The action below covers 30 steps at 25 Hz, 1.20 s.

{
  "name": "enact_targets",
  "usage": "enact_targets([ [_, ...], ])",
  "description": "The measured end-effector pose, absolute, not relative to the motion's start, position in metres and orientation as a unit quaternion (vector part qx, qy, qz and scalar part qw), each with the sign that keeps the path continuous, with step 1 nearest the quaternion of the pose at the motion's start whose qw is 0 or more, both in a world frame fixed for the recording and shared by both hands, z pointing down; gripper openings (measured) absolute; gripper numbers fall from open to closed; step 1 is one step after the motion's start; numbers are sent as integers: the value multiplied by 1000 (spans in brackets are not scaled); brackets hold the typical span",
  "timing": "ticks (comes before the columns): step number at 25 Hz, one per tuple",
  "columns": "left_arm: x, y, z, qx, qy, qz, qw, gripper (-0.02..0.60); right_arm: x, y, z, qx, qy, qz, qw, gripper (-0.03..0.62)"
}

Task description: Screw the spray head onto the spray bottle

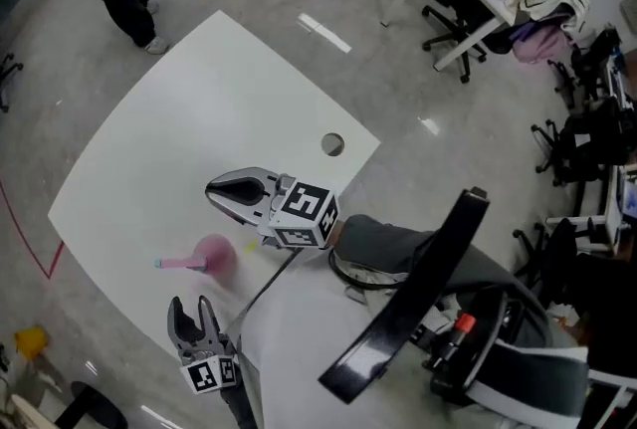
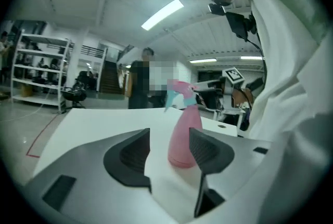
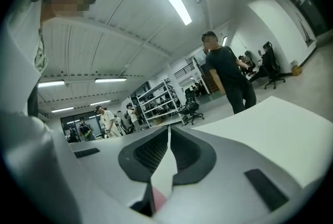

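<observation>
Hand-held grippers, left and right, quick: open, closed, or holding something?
Left hand-held gripper: open, pink spray bottle just ahead, not gripped.
Right hand-held gripper: closed, empty.

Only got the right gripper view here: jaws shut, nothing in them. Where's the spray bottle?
Observer: Head view shows the pink spray bottle upright on the white table, just ahead of the left gripper.
Operator: Head on it?
Observer: Yes. In the left gripper view, the spray head sits on top.
Operator: Left holding it?
Observer: No. Its jaws stand apart, with no grip on the bottle.
</observation>
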<state>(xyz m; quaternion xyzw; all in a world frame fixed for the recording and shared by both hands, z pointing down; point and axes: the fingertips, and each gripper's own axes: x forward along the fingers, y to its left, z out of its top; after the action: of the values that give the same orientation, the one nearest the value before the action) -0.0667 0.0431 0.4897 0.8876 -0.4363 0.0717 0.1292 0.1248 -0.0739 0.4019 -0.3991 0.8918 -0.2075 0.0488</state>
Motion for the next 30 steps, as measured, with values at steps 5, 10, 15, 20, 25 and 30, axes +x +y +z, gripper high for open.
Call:
enact_targets([
  [5, -99, 45, 467, 851, -510, 46, 116, 103, 127, -70, 417, -392, 893, -217, 33, 9],
  [10, -102, 40, 465, 837, -533, 38, 114, 8, 120, -72, 422, -384, 898, -214, 21, -2],
  [15, -80, 33, 467, 843, -524, 36, 120, 8, 115, -64, 438, -373, 903, -211, -21, -5],
  [20, -59, 28, 468, 856, -501, 42, 120, 8, 102, -52, 460, -345, 910, -222, -65, -5],
  [25, -43, 33, 476, 862, -487, 54, 130, 8, 97, -41, 470, -325, 916, -218, -91, -5],
  [30, -37, 34, 480, 862, -484, 54, 139, 8, 90, -37, 477, -309, 921, -209, -111, -5],
])
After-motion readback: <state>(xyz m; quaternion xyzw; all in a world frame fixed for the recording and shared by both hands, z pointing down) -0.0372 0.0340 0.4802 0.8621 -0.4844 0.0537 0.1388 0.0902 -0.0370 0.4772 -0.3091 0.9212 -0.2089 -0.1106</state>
